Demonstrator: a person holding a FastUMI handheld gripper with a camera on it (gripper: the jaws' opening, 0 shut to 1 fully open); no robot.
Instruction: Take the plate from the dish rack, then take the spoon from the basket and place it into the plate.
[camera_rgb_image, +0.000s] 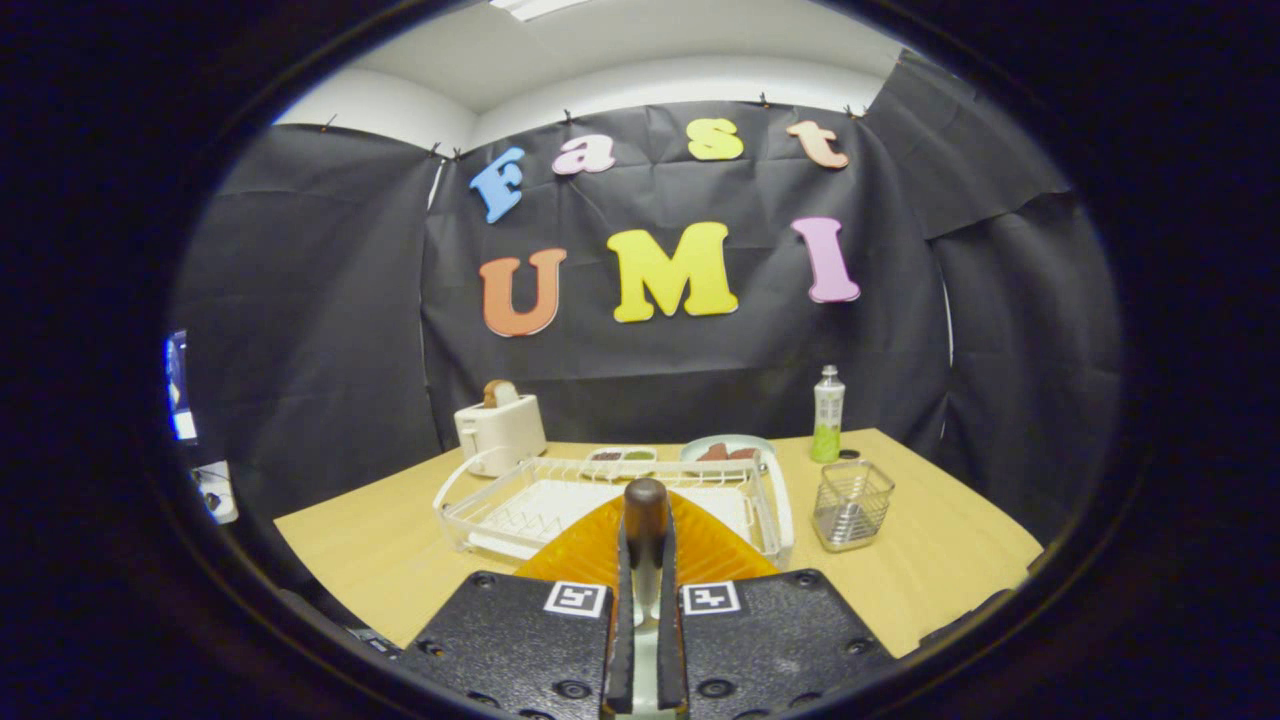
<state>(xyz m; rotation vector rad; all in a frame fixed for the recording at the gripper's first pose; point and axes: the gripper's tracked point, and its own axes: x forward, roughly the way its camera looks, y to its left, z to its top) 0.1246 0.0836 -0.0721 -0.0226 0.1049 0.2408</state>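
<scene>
The metal spoon with a dark rounded handle end (646, 520) stands upright between the gripper's (646, 560) two fingers, its shaft pinched in the narrow gap so that the jaws are closed on it from both sides. The dark knob of the handle rises just above the fingertips.

Directly behind and below the spoon lies the ribbed, translucent orange plate (715, 548), resting on the light wooden worktop (380, 560) just ahead of the gripper. Beyond the plate sits the white wire dish rack on its white tray (500, 505), touching or nearly touching the plate's far edge.

To the right of the rack, on the worktop, stands the small silver wire-mesh basket (851, 505). Behind it, near the black cloth wall, is a clear bottle with green liquid and a white cap (827, 415).

Past the far side of the rack are a pale round dish holding reddish-brown pieces (727, 450) and a small white divided tray with dark and green contents (622, 455). At the rack's far left corner stands a white toaster with a slice of bread showing in its slot (500, 425).
</scene>
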